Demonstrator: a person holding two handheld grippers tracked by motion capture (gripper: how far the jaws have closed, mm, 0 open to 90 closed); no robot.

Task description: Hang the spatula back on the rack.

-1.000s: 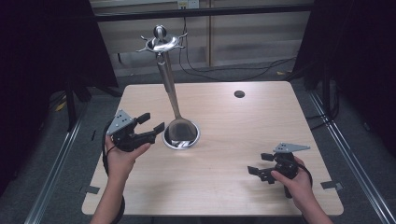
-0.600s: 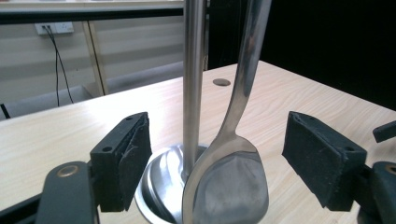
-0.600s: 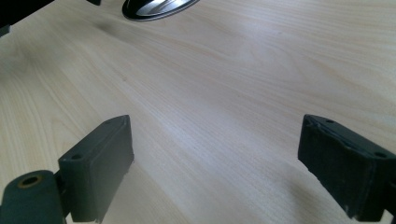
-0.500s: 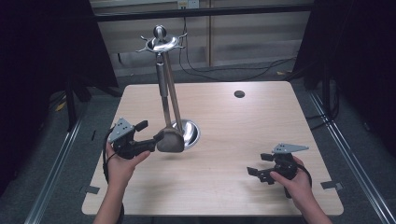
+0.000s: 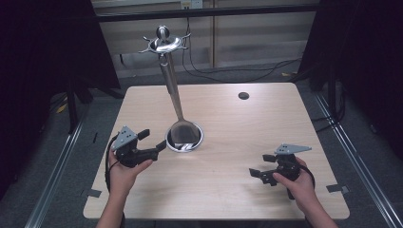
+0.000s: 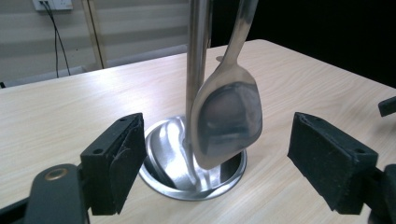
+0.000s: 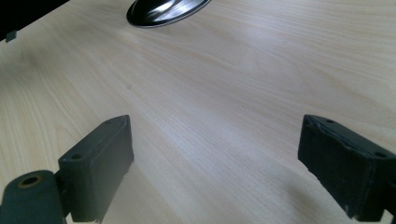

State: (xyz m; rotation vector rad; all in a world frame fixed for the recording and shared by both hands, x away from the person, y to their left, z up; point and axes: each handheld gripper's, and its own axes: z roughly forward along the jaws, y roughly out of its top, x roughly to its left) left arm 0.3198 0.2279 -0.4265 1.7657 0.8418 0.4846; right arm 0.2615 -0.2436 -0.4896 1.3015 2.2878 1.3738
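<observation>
Hanging spoon point(image 5: 184, 131) found suspended from the hook ring point(image 5: 164, 45) at the top of a metal stand point(image 5: 167, 71), handle running down alongside the pole, bowl just above the stand's round base point(image 5: 196, 144). In the left gripper view, spoon bowl point(image 6: 228, 121) seen hanging free, close against the pole point(image 6: 198, 70), lower edge over the dished base point(image 6: 163, 144). Stand placed left of centre on the pale wooden tabletop point(image 5: 247, 137).

Left gripper point(image 5: 151, 145) held low at the tabletop's left side, just beside the base, pointing toward the spoon. Fingers point(image 6: 114, 168) wide apart, having just been opening; spoon bowl ahead of the gap and between the two pads in line of sight, touched by neither. Nothing gripped.

Right gripper point(image 5: 263, 166) held near the tabletop's front right corner, well apart from the stand. Fingers point(image 7: 95, 163) spread wide, bare wood between them, nothing held. Edge of the base point(image 7: 163, 11) visible far ahead at the top of the right gripper view.

Small dark round mark point(image 5: 244, 95) noted on the far part of the tabletop, well apart from both grippers. Cables on the floor beyond the far edge.
</observation>
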